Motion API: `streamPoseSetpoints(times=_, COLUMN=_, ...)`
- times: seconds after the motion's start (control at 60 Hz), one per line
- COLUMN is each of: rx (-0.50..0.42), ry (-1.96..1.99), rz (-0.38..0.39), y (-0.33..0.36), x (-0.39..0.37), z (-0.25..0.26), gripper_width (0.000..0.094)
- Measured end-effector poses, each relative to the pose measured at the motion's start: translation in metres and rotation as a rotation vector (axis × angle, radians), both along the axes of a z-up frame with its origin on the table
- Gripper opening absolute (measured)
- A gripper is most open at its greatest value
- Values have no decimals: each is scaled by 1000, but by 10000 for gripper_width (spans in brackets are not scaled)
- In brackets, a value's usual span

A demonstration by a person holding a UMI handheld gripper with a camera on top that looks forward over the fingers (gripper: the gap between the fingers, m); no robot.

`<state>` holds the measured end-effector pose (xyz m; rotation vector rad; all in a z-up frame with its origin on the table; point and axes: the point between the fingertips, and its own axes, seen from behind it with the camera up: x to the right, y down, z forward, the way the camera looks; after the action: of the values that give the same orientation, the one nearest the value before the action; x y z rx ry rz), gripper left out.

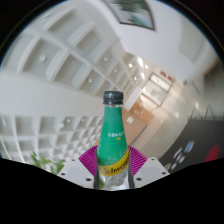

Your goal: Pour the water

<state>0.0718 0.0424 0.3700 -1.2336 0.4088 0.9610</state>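
A green plastic bottle with a black cap and a yellow label band stands upright between my two fingers. The magenta pads press against its lower body on both sides. My gripper is shut on the bottle and holds it lifted, with the view tilted up toward the ceiling. The bottle's base is hidden below the fingers.
A white ceiling with a grid of recessed panels fills the space beyond the bottle. A dark framed panel hangs far above. A wooden cabinet or door stands beyond to the right. Green plant leaves show to the left of the fingers.
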Motion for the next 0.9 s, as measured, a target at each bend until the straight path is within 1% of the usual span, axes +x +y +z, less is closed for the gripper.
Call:
streamPoseSetpoints(times=0.05, rx=20, ry=-184, rz=-120, y=2, x=26, z=10, gripper_width=396)
streamPoseSetpoints(times=0.117, rx=21, ry=-388, rz=-251, y=7, x=57, z=11, gripper_width=395)
streamPoseSetpoints(times=0.133, rx=18, ry=-436, rz=-277, y=-13, x=78, z=16, gripper_width=395)
streamPoseSetpoints(times=0.167, rx=0, ry=-532, rz=-341, y=4, x=82, z=-3, gripper_width=393)
streamPoseSetpoints(times=0.217, rx=-37, ry=-666, rz=-411, y=13, x=103, z=-23, gripper_width=395)
streamPoseSetpoints(times=0.233, rx=-51, ry=-710, rz=-423, y=10, x=119, z=-27, gripper_width=393)
streamPoseSetpoints(times=0.283, rx=-101, ry=-817, rz=-460, y=24, x=134, z=-64, gripper_width=393)
streamPoseSetpoints(times=0.317, rx=-140, ry=-860, rz=-459, y=32, x=143, z=-88, gripper_width=394)
streamPoseSetpoints(times=0.467, rx=-302, ry=-961, rz=-379, y=57, x=170, z=-192, gripper_width=395)
streamPoseSetpoints(times=0.617, rx=-385, ry=-991, rz=-305, y=65, x=173, z=-258, gripper_width=391)
streamPoseSetpoints(times=0.7, rx=-422, ry=-1019, rz=-293, y=60, x=175, z=-289, gripper_width=396)
streamPoseSetpoints(times=0.717, rx=-379, ry=-1011, rz=-313, y=62, x=176, z=-280, gripper_width=398)
streamPoseSetpoints(times=0.8, rx=-388, ry=-989, rz=-318, y=61, x=178, z=-282, gripper_width=404)
streamPoseSetpoints(times=0.9, rx=-403, ry=-971, rz=-313, y=62, x=178, z=-283, gripper_width=516)
